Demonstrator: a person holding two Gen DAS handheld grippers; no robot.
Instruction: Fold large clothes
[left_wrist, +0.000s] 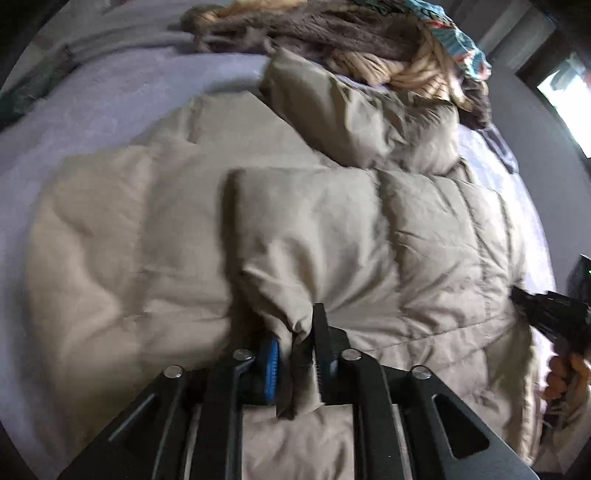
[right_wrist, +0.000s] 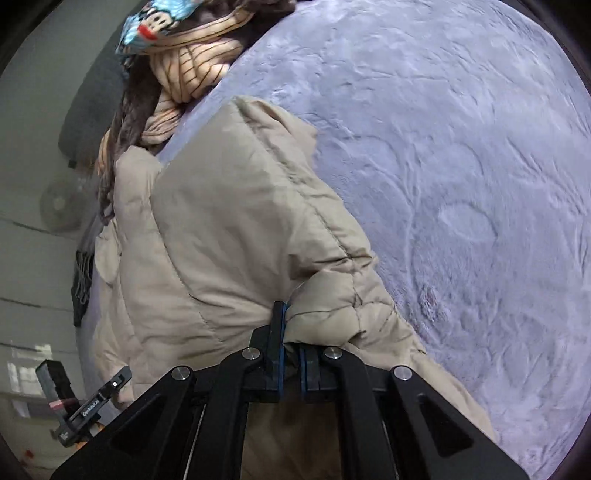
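Note:
A beige quilted puffer jacket (left_wrist: 332, 236) lies spread on a lavender bed cover (left_wrist: 110, 103), with one sleeve (left_wrist: 362, 118) folded across its far side. My left gripper (left_wrist: 297, 332) is shut on a bunched fold of the jacket, and the fabric is pinched between the blue-padded fingers (left_wrist: 272, 354). In the right wrist view the same jacket (right_wrist: 229, 229) rises in a puffy ridge over the bed cover (right_wrist: 461, 184). My right gripper (right_wrist: 291, 325) is shut on the jacket's edge there. Its right finger is mostly hidden under the fabric.
A heap of other clothes (left_wrist: 332, 33) lies at the far end of the bed: brown fleece, a cream striped garment (right_wrist: 192, 59) and a blue patterned cloth (right_wrist: 159, 22). The bed's edge and a grey wall (right_wrist: 33, 229) lie left of the right gripper. A bright window (left_wrist: 565, 99) is at the right.

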